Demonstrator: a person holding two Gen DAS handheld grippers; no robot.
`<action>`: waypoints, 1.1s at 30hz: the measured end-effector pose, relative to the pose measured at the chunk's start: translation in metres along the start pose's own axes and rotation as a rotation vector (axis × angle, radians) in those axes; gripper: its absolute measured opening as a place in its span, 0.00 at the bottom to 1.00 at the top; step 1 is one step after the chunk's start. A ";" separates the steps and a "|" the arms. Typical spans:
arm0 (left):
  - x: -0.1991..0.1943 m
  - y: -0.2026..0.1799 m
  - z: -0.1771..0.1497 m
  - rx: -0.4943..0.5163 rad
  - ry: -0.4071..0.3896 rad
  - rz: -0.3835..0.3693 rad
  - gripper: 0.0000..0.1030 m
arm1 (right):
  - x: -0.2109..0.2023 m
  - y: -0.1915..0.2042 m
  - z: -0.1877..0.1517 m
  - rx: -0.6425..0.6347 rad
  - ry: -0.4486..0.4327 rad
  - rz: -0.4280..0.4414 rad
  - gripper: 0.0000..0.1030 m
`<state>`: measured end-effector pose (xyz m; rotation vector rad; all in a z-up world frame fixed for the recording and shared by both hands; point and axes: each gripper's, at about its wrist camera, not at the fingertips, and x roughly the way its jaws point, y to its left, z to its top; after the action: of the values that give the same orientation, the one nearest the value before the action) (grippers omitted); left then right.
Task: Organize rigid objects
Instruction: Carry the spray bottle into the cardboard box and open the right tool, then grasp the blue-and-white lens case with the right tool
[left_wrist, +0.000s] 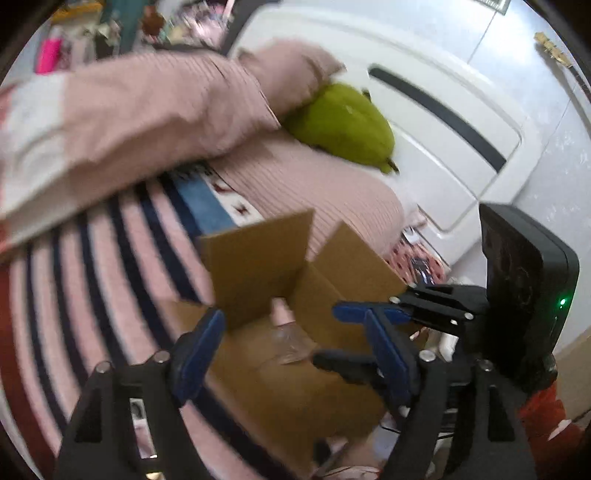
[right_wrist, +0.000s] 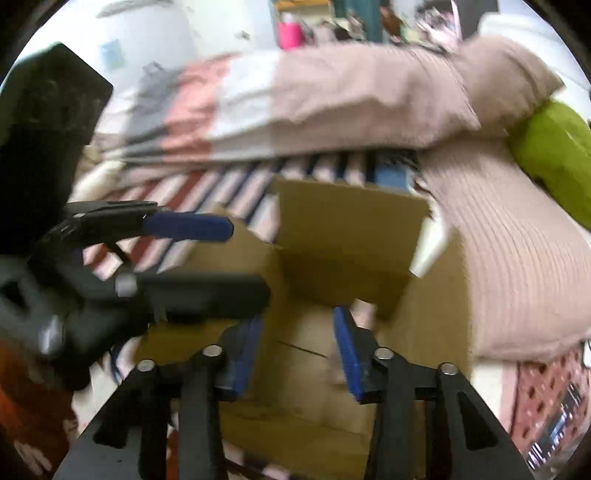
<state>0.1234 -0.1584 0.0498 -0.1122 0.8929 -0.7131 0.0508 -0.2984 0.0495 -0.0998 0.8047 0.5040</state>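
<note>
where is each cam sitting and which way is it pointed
Left wrist: sits behind the left gripper, looking forward and down into the open cardboard box on the bed; the right gripper shows at right.
Right wrist: sits behind the right gripper, facing the same box; the left gripper shows at left.
Shared: box, striped blanket, green plush, pink pillow.

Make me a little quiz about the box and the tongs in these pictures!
1. True or false: both pairs of tongs are open with nothing between them.
2. Where does the green plush toy lie? A) inside the cardboard box B) on the bed by the pink pillow C) on the floor
3. Fill in: the flaps of the cardboard box stand ____.

Key: 1 true. 2 B. 3 open.
</note>
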 end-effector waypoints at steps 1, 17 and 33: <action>-0.017 0.008 -0.004 -0.003 -0.030 0.025 0.80 | -0.004 0.013 -0.001 -0.028 -0.018 0.029 0.44; -0.117 0.133 -0.188 -0.109 -0.146 0.351 0.82 | 0.113 0.170 -0.082 -0.404 0.257 0.270 0.48; -0.105 0.148 -0.239 -0.130 -0.116 0.301 0.82 | 0.155 0.191 -0.100 -0.531 0.303 0.186 0.24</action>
<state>-0.0213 0.0661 -0.0874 -0.1301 0.8225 -0.3642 -0.0148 -0.0969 -0.1113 -0.6079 0.9633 0.8855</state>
